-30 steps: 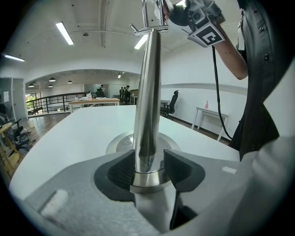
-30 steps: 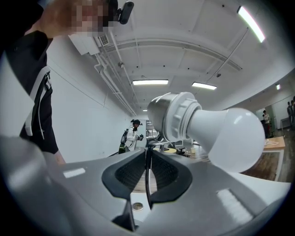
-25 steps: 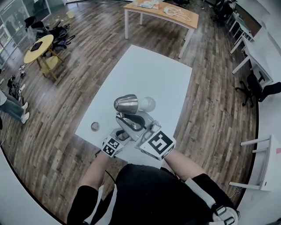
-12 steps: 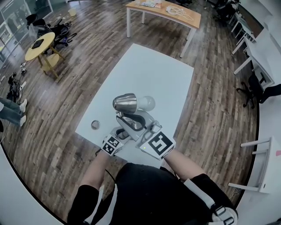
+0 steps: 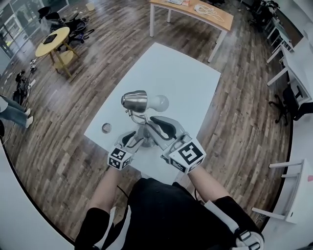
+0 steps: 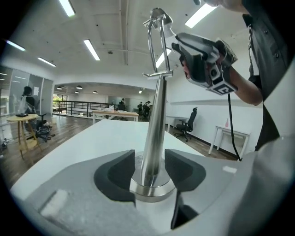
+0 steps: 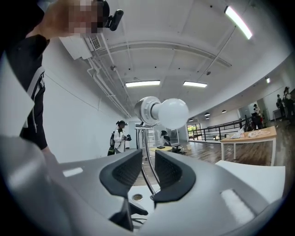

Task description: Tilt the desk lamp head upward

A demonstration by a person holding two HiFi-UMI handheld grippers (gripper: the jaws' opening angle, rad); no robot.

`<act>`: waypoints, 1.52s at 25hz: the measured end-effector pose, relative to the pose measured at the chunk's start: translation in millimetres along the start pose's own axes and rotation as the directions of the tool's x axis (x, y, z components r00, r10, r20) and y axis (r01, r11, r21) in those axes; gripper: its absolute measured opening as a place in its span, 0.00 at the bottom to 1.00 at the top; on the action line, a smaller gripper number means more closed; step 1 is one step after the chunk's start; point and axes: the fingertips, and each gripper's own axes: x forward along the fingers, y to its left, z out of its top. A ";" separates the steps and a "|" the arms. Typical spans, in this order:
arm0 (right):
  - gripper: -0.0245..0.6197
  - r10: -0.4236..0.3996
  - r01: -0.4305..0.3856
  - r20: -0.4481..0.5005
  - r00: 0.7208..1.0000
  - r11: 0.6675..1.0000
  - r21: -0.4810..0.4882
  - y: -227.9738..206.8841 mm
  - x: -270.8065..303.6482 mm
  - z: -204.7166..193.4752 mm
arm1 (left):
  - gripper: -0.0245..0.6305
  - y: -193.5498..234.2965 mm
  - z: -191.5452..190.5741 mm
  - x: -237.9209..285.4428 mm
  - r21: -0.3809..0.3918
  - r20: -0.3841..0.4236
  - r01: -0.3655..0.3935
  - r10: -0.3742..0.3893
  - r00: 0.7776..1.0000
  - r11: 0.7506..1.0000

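A chrome desk lamp stands near the front edge of the white table. Its shade lies roughly level and its white bulb points right. My left gripper is low at the lamp base. In the left gripper view the post rises between its jaws, which are opening, with a thin gap beside the post. My right gripper is higher, by the lamp's thin wire neck. That wire passes between its opening jaws and the pads do not press on it. The bulb shows above.
A small round metal object lies on the table left of the lamp. On the wood floor are an orange-topped table at the back, a yellow round table at left and white desks at right. A person stands beyond the lamp.
The right gripper's jaws have parted and it has drawn back to the right, away from under the lamp shade. The left gripper stays at the base. The head camera has shifted.
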 end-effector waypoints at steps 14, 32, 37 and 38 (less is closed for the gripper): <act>0.05 -0.114 0.114 -0.002 0.993 0.992 -0.062 -23.3 -136.0 2.7 | 0.07 -64.4 100.6 -94.4 -0.070 0.302 -0.265 0.274 0.913 0.962; 0.05 -0.048 0.043 0.096 0.994 0.997 0.061 45.9 -220.3 -1.0 | 0.04 -184.4 96.6 -214.1 -0.245 0.461 -0.352 0.428 0.777 0.903; 0.05 -0.094 0.082 0.120 0.988 0.991 0.103 53.3 -224.8 -0.2 | 0.04 -189.3 92.0 -240.1 -0.234 0.457 -0.356 0.425 0.781 0.905; 0.05 -0.101 0.087 0.130 0.986 0.990 0.109 57.1 -224.7 1.2 | 0.04 -188.3 90.9 -245.5 -0.233 0.455 -0.357 0.426 0.782 0.905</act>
